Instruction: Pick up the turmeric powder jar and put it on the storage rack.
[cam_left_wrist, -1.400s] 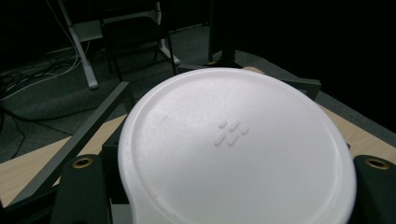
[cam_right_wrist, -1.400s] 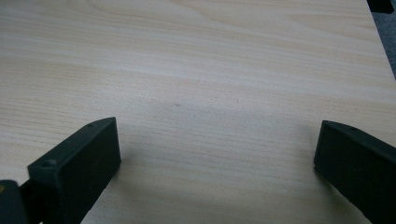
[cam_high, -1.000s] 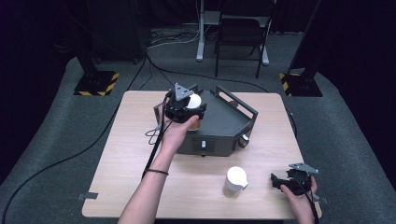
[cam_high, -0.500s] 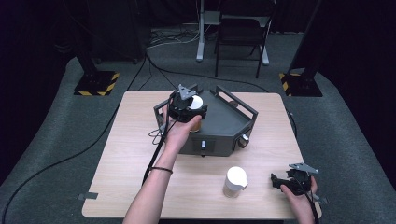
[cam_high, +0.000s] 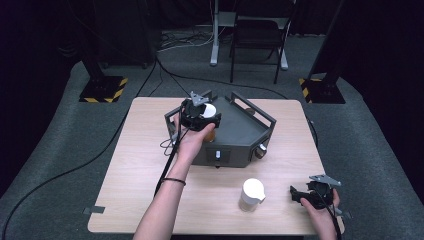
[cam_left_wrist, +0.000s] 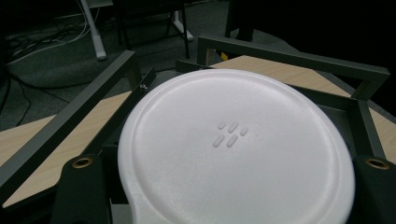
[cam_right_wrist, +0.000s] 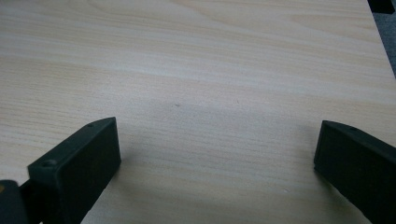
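I have the left gripper (cam_high: 207, 116) clamped on a white-lidded jar (cam_left_wrist: 233, 149) over the rear-left corner of the grey tray (cam_high: 250, 135) — the placing step, by my judgement. Next I need to lower it level, then let go. My right gripper (cam_high: 305, 194) rests spread wide at the table's (cam_high: 135, 175) front-right corner — nothing between its jaws.

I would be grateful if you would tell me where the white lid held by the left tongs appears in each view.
High view: the white lid sits upper centre, over the dark frame, beside the left tongs.
Left gripper view: the lid spreads across the centre and bottom, between the black jaws.
Right gripper view: not in it; bare table lies between open jaws.
Shared landmark: the pale wooden table.
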